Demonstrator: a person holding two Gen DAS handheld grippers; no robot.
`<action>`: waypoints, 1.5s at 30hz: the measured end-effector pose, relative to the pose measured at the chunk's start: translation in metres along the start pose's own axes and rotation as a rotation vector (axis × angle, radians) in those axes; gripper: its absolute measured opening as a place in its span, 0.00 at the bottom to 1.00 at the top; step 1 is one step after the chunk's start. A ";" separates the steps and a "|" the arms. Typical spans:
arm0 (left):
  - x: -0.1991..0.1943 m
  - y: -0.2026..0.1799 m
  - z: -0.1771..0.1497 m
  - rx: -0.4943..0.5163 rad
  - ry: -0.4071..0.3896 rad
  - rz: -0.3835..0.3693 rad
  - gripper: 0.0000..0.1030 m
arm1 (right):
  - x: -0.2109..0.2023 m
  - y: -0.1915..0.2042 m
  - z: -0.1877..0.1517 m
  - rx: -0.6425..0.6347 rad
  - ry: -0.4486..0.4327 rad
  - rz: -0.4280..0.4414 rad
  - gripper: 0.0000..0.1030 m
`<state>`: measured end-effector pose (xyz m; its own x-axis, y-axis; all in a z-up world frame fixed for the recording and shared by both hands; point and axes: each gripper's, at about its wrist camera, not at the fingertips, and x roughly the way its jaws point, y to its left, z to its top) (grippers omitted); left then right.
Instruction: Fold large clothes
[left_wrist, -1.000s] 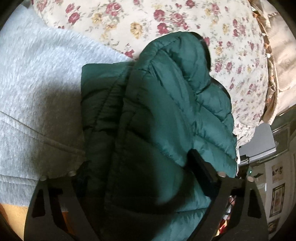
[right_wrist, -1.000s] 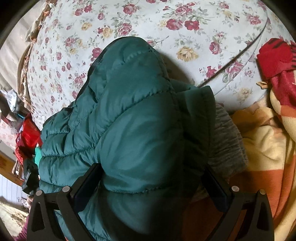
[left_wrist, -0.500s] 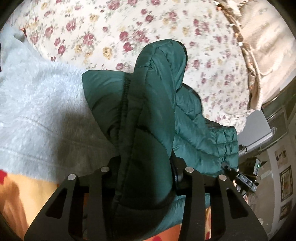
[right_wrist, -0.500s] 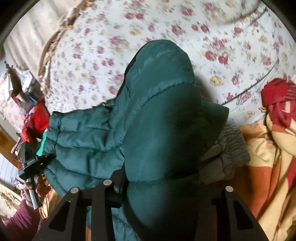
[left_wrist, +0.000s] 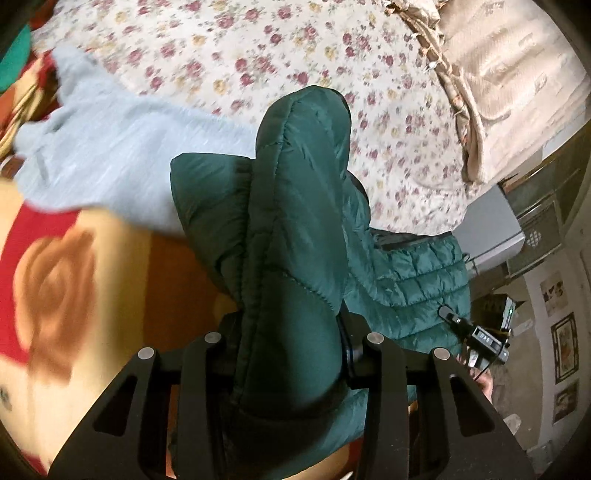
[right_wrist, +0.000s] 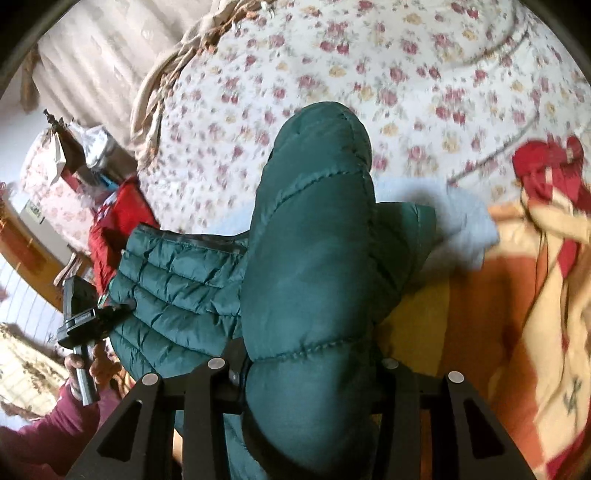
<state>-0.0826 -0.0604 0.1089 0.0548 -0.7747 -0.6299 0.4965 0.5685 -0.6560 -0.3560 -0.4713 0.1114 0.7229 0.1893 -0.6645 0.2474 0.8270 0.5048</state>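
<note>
Left tool (left_wrist: 291, 347): clamped on a thick fold of the green puffer jacket (left_wrist: 295, 229), padding bulging up between both fingers; jaws just drawn in from wide to narrow around it.
Right tool (right_wrist: 310, 365): likewise gripping a rounded, quilted roll of the same jacket (right_wrist: 317, 258), jaws just narrowed onto it.
Jacket, position: raised off the bed, stretched between the two tools; middle part sagging in quilted rows, seen at right in the left wrist view and at left in the right wrist view.
Beneath and beside: grey fleece garment (left_wrist: 110, 162), blurred, lying on an orange and red blanket (left_wrist: 55, 280).
Bed cover: pale floral sheet (left_wrist: 288, 55) with red and yellow roses, spread beyond the jacket.
Other tool in view: left handle held by a hand (right_wrist: 92, 365) with a maroon sleeve (right_wrist: 44, 435).
Writing: small display on the far device (left_wrist: 487, 338) in the left wrist view, digits too small to read; no brand legible on the jacket.
Background: red garment (right_wrist: 118, 218) near the bed edge, framed pictures (left_wrist: 563, 347) on a wall.
</note>
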 end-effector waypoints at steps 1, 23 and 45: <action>-0.002 0.002 -0.006 0.000 0.005 0.013 0.35 | -0.001 -0.001 -0.006 0.008 0.005 -0.005 0.39; -0.023 -0.026 -0.050 0.101 -0.214 0.490 0.77 | -0.017 0.030 -0.045 -0.032 -0.065 -0.454 0.80; -0.018 -0.111 -0.099 0.292 -0.326 0.599 0.77 | -0.006 0.161 -0.079 -0.173 -0.210 -0.414 0.90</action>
<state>-0.2242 -0.0819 0.1522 0.6206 -0.4238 -0.6598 0.5084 0.8580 -0.0730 -0.3714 -0.2973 0.1528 0.7051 -0.2700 -0.6557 0.4436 0.8893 0.1110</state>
